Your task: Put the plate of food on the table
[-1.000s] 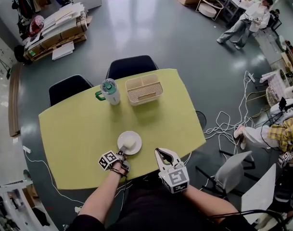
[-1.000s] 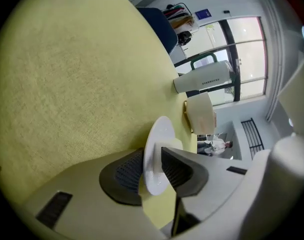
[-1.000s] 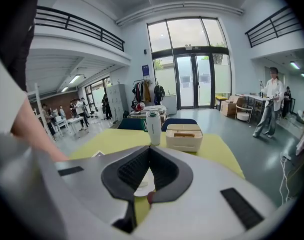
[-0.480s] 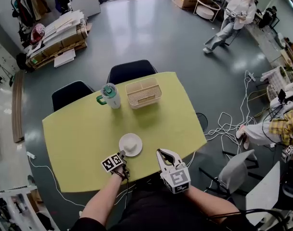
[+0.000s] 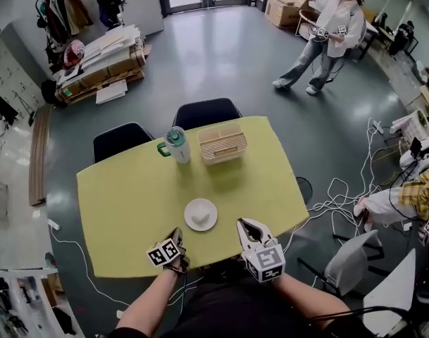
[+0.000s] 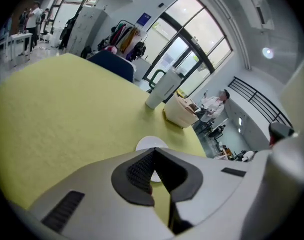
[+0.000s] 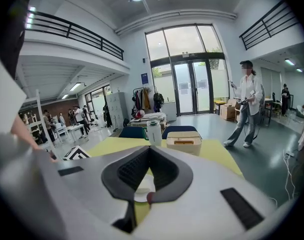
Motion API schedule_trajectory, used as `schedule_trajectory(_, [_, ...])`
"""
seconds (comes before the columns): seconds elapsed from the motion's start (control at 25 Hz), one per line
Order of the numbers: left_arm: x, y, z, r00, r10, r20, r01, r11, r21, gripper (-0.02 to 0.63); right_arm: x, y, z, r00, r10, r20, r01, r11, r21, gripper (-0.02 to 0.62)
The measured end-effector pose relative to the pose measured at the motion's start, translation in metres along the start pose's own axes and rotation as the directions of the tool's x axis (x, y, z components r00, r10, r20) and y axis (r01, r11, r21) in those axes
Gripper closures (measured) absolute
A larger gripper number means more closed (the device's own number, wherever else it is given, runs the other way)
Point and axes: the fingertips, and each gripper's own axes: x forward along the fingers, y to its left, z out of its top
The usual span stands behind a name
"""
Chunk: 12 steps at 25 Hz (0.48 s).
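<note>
A small white plate (image 5: 201, 214) with a pale piece of food on it rests on the yellow table (image 5: 129, 203), near the front edge. My left gripper (image 5: 177, 234) is just left of and below the plate, a short gap away, shut and holding nothing. In the left gripper view the plate (image 6: 149, 143) shows just past the closed jaws of that gripper (image 6: 154, 152). My right gripper (image 5: 243, 224) hovers at the table's front edge, right of the plate, also shut and empty. The plate (image 7: 142, 186) shows behind its jaws (image 7: 149, 148).
A white tumbler with a green lid (image 5: 177, 144) and a beige slatted basket (image 5: 222, 143) stand at the table's far side. Two dark chairs (image 5: 207, 111) (image 5: 122, 141) sit behind it. Cables (image 5: 341, 189) trail on the floor to the right. A person (image 5: 327, 34) walks far off.
My left gripper has let go of the plate's rim, drawn back toward the table's near edge and shut. The plate stays on the table. The right gripper has hardly moved.
</note>
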Motion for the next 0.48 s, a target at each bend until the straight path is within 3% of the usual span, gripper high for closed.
schedule_trajectory(0.2, [-0.043, -0.043, 0.017, 0.991, -0.088, 0.103, 0.082, 0.995, 0.057, 0.597, -0.004, 0.013, 0.005, 0.998, 0.052, 0.029, -0.053, 0.998, 0.018, 0.584])
schedule_trajectory(0.48, [-0.111, -0.092, 0.048, 0.957, -0.169, 0.235, 0.144, 0.982, 0.12, 0.598, -0.001, 0.037, 0.02, 0.992, 0.119, 0.052, -0.119, 0.993, 0.009, 0.584])
